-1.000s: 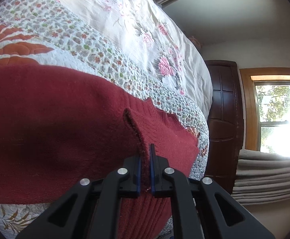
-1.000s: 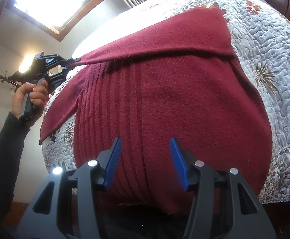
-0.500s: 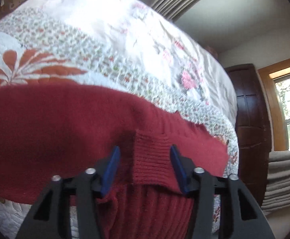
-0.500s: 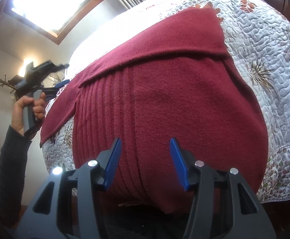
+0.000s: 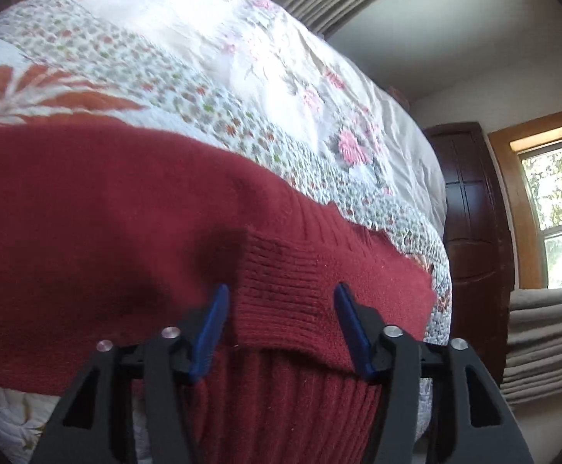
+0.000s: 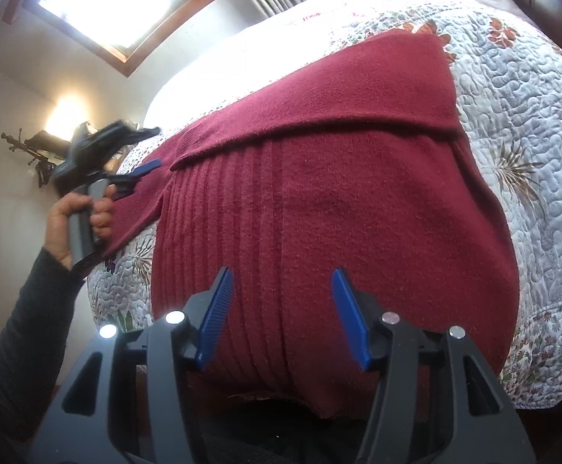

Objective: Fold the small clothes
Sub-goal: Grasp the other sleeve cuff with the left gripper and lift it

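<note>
Sweater (image 6: 319, 201) lies spread on the bed (image 6: 532, 96) at frame centre, its folded sleeve cuff (image 5: 288, 290) just ahead of the wide, empty left gripper (image 5: 281, 324), apparently untouched, while the right gripper (image 6: 283, 317), equally wide, hovers over the hem.

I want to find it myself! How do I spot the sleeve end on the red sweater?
Look at the big bed with the flowery quilt; a dark red sweater lies across it. The sleeve cuff is folded over it, between the open left gripper's fingers. Only it has tight ribbed knitting with a straight hem.
</note>
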`<move>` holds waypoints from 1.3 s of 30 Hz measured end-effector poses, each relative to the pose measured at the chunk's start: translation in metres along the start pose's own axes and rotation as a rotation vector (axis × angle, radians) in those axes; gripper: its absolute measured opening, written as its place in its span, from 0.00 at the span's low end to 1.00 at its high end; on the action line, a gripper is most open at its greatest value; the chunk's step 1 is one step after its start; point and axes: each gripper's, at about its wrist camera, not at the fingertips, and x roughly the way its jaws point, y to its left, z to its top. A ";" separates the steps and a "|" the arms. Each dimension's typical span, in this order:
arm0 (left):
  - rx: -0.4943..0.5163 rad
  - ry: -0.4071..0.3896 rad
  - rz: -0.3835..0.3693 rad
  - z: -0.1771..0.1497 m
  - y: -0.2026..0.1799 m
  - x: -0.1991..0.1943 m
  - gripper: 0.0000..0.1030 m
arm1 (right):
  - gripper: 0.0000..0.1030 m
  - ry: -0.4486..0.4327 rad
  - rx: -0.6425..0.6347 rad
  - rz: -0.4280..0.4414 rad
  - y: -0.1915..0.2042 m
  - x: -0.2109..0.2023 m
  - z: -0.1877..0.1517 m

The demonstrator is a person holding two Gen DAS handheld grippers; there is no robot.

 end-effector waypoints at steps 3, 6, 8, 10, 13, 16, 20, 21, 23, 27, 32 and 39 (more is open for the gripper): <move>-0.116 -0.148 -0.019 -0.003 0.049 -0.070 0.80 | 0.53 0.012 -0.023 0.021 0.007 0.007 0.008; -0.269 -0.313 0.018 -0.017 0.116 -0.143 0.83 | 0.54 0.025 -0.061 0.045 0.020 0.016 0.018; -0.368 -0.408 0.061 -0.030 0.163 -0.188 0.83 | 0.56 0.043 -0.095 0.057 0.033 0.024 0.025; -0.463 -0.505 0.081 -0.047 0.204 -0.226 0.83 | 0.56 0.059 -0.138 0.067 0.049 0.032 0.031; -0.595 -0.586 0.078 -0.064 0.255 -0.257 0.83 | 0.56 0.079 -0.204 0.073 0.072 0.042 0.036; -0.672 -0.584 0.086 -0.068 0.290 -0.258 0.83 | 0.56 0.095 -0.235 0.080 0.089 0.050 0.041; -0.720 -0.563 0.062 -0.061 0.310 -0.238 0.83 | 0.56 0.095 -0.259 0.084 0.102 0.052 0.042; -0.708 -0.568 0.083 -0.057 0.310 -0.236 0.83 | 0.56 0.095 -0.260 0.082 0.105 0.053 0.041; -0.678 -0.551 0.127 -0.047 0.310 -0.235 0.76 | 0.56 0.093 -0.256 0.078 0.107 0.052 0.039; -0.665 -0.489 0.208 -0.028 0.317 -0.234 0.28 | 0.56 0.092 -0.230 0.068 0.100 0.049 0.035; -0.604 -0.519 0.234 -0.026 0.299 -0.253 0.08 | 0.56 0.084 -0.201 0.063 0.087 0.044 0.029; -0.368 -0.588 0.141 -0.009 0.189 -0.282 0.08 | 0.56 0.064 -0.176 0.038 0.067 0.033 0.035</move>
